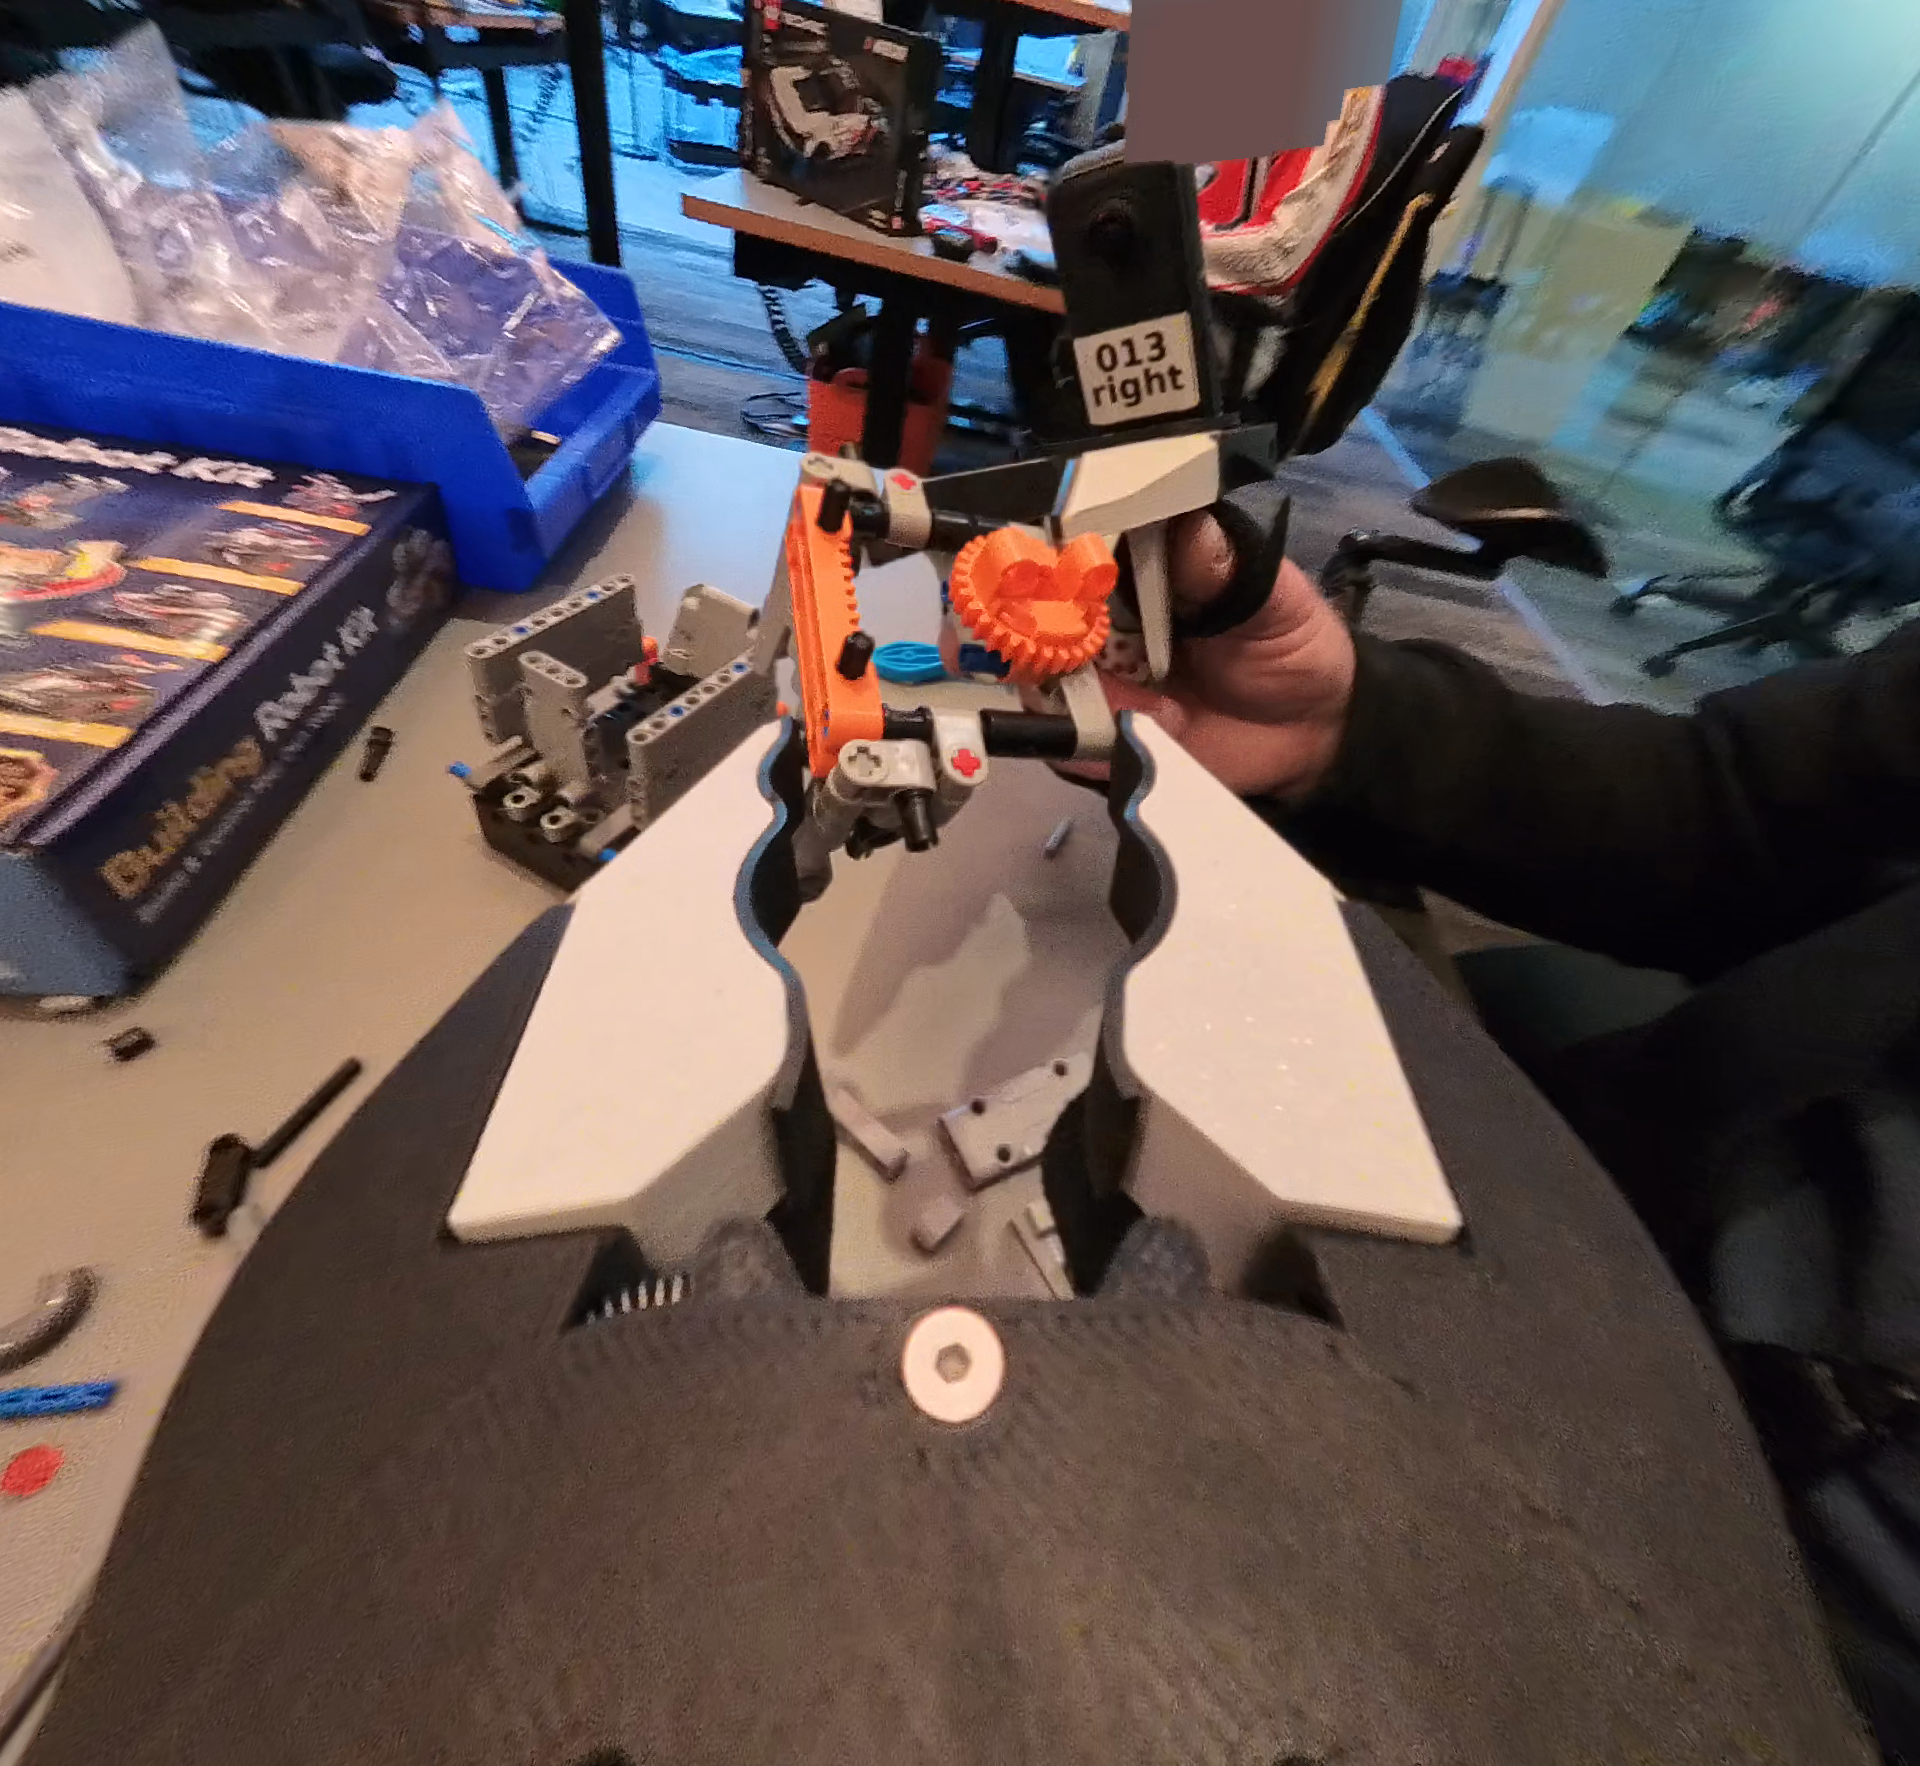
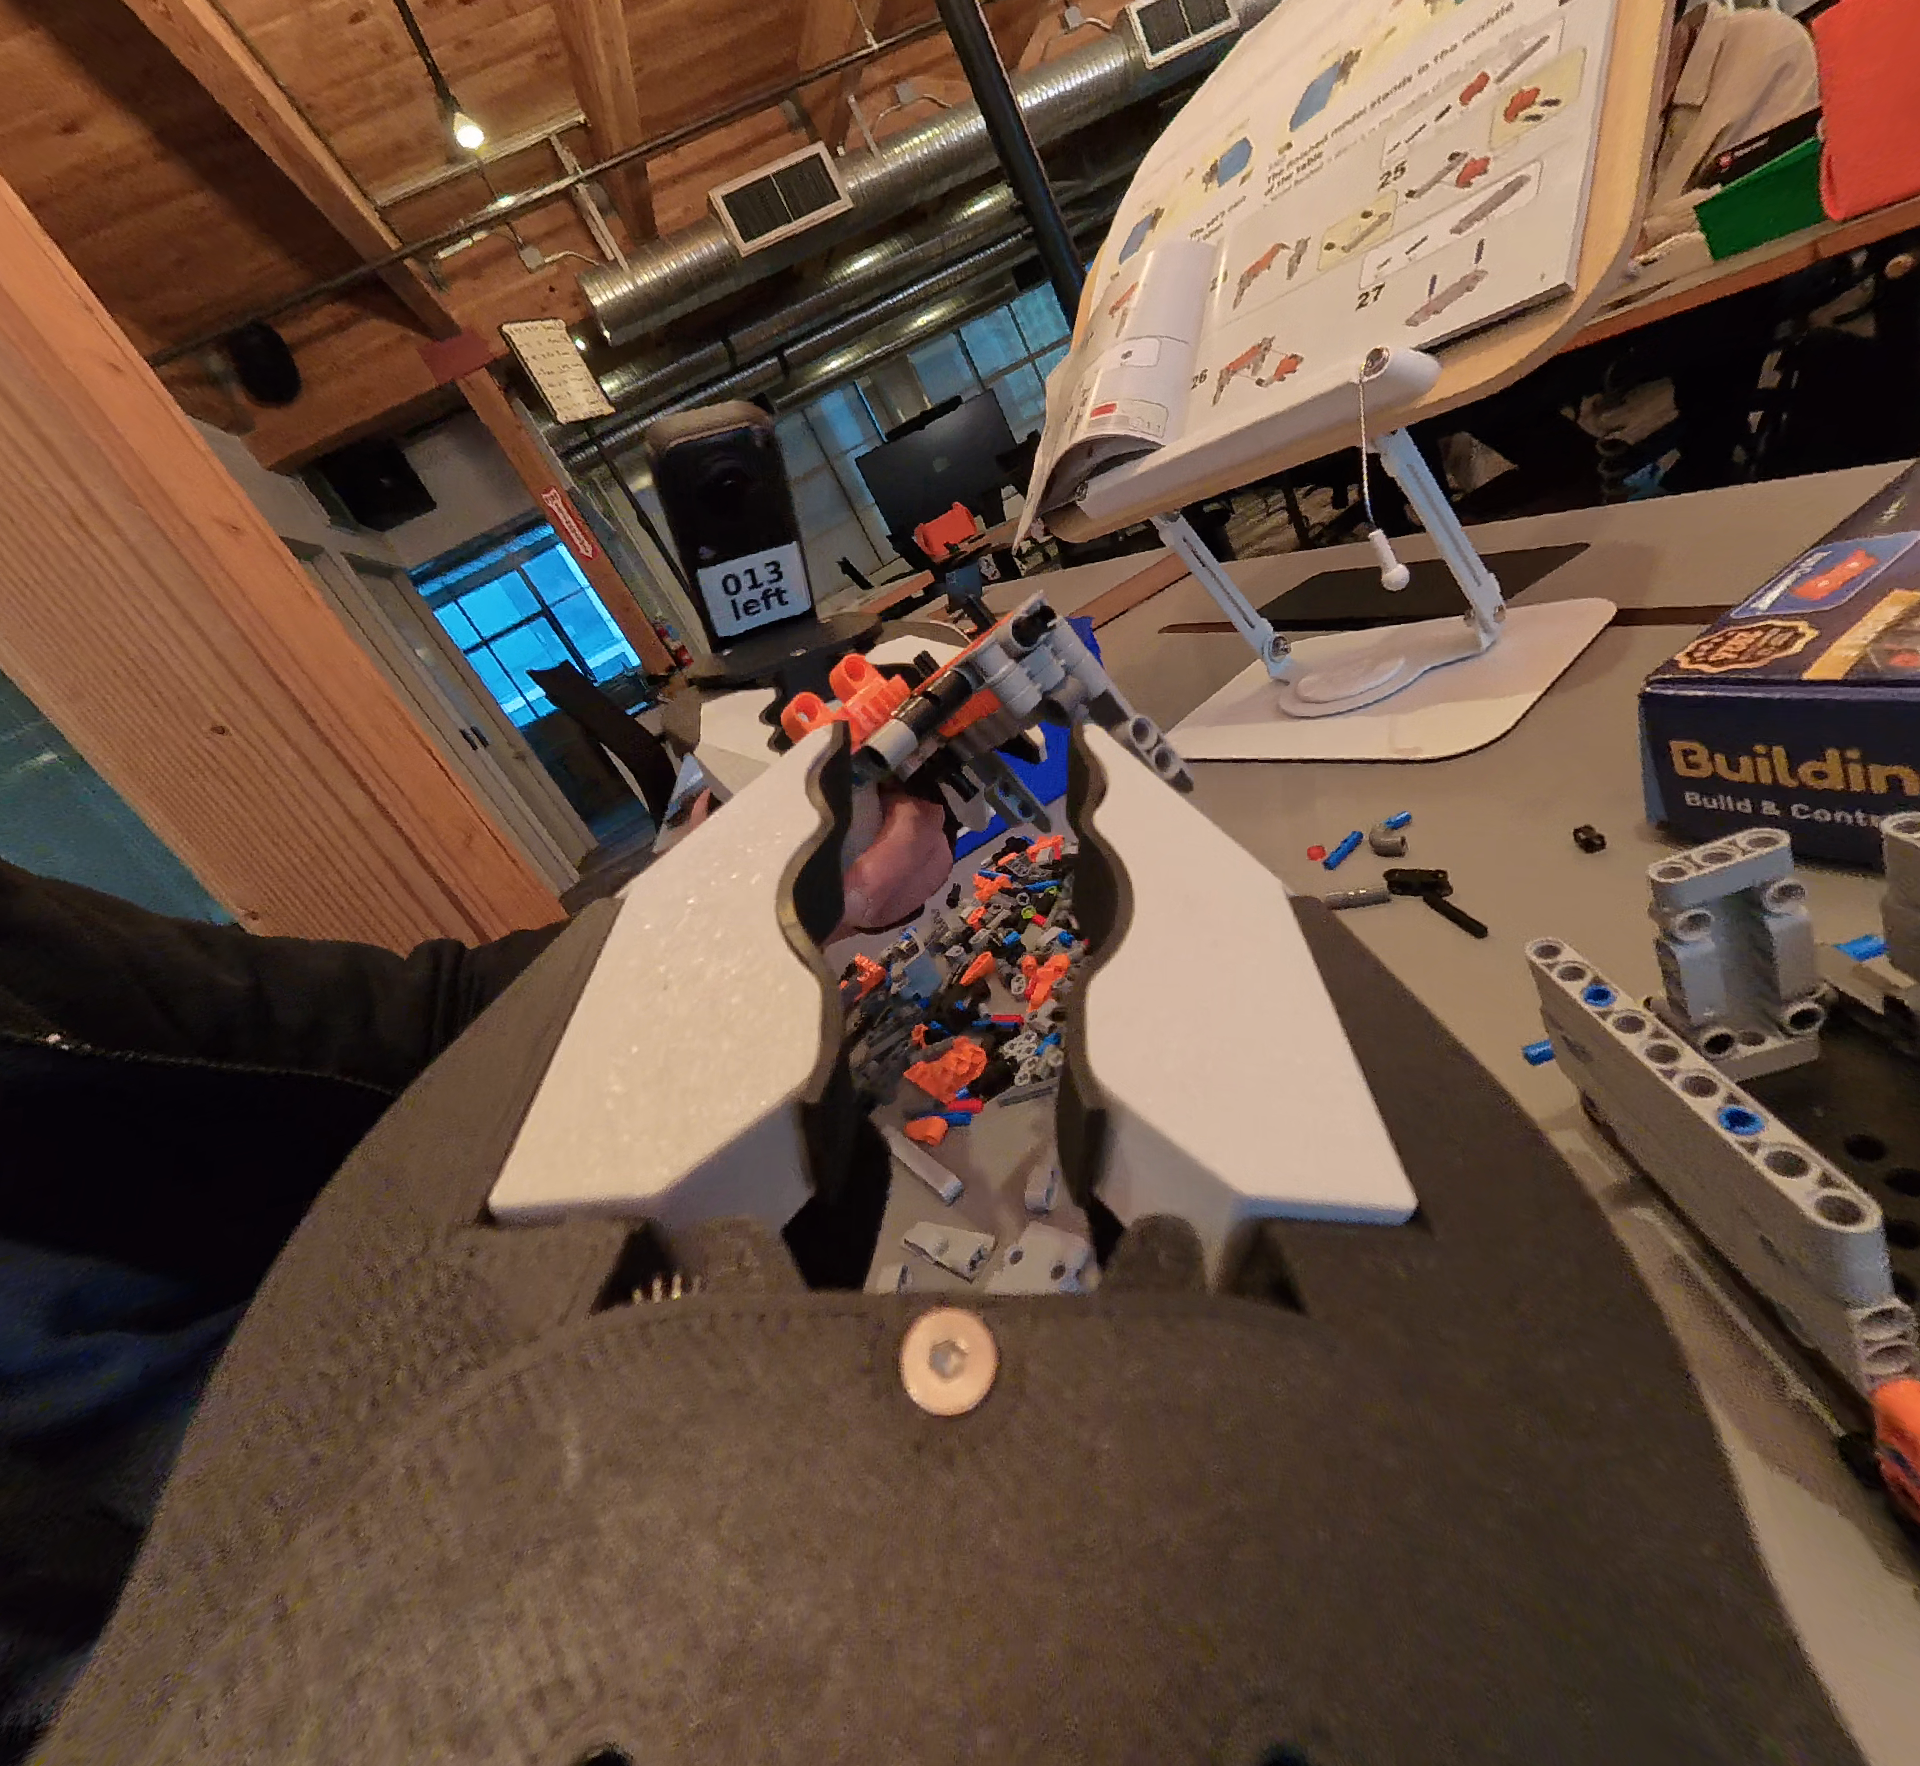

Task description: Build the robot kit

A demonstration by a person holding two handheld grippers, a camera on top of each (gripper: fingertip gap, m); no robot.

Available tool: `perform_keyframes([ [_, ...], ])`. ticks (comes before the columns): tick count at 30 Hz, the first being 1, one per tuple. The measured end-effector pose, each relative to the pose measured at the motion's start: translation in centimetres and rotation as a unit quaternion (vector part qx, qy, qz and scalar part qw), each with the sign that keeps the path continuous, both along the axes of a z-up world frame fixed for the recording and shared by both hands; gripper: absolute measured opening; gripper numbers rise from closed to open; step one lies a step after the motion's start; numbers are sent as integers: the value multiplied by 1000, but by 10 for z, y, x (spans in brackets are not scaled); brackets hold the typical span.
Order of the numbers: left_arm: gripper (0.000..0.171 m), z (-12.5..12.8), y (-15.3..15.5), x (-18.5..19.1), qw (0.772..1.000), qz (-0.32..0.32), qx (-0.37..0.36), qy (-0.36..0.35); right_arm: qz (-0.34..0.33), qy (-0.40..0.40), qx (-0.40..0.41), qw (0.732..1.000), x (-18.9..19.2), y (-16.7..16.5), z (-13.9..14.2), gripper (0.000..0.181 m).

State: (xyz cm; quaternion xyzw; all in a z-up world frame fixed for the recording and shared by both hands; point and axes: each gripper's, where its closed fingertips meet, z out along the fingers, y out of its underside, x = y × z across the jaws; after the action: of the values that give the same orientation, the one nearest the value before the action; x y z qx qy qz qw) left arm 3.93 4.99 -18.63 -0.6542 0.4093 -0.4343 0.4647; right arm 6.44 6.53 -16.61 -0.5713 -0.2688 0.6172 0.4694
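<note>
Grey table [image 2: 1558, 812] strewn with bricks, orange-and-grey beam assembly [image 1: 862, 677] with orange gear [image 1: 1023, 599], gripped between both grippers' fingers [image 1: 717, 937].

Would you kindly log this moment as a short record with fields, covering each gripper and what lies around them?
left gripper: jaws apart around the lower end of the orange-and-grey brick assembly; contact unclear
right gripper: fingertips at the same assembly's other side; grip unclear
assembly: held off the table, carries an orange gear
grey brick frame: on the table, behind the assembly
loose parts pile: on the table beneath the grippers
instruction booklet: open on a white stand
blue bin: holds clear plastic bags
kit box: table's left side
</note>
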Motion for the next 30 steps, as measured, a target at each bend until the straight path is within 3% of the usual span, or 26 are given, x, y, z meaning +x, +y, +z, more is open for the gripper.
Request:
perform_keyframes([
  [5, 57, 9, -3, -5, 997, -30, -55, -52, -3, -31, 30, 999, -4, -3, -4, 46],
  [9, 57, 18, -9, -7, 991, -60, -83, -83, -53, -106, 86, 989, -7, 2, -15, 48],
  [12, 57, 20, -21, -4, 987, -98, -91, -88, -41, -121, 97, 987, -16, -4, -19, 46],
  [18, 57, 25, -36, 0, 980, -147, -98, -96, 14, -100, 75, 992, -18, -15, -20, 9],
  [30, 48, 27, -27, -10, 978, -136, -104, -121, 62, -39, 24, 997, -15, -21, -14, 4],
])
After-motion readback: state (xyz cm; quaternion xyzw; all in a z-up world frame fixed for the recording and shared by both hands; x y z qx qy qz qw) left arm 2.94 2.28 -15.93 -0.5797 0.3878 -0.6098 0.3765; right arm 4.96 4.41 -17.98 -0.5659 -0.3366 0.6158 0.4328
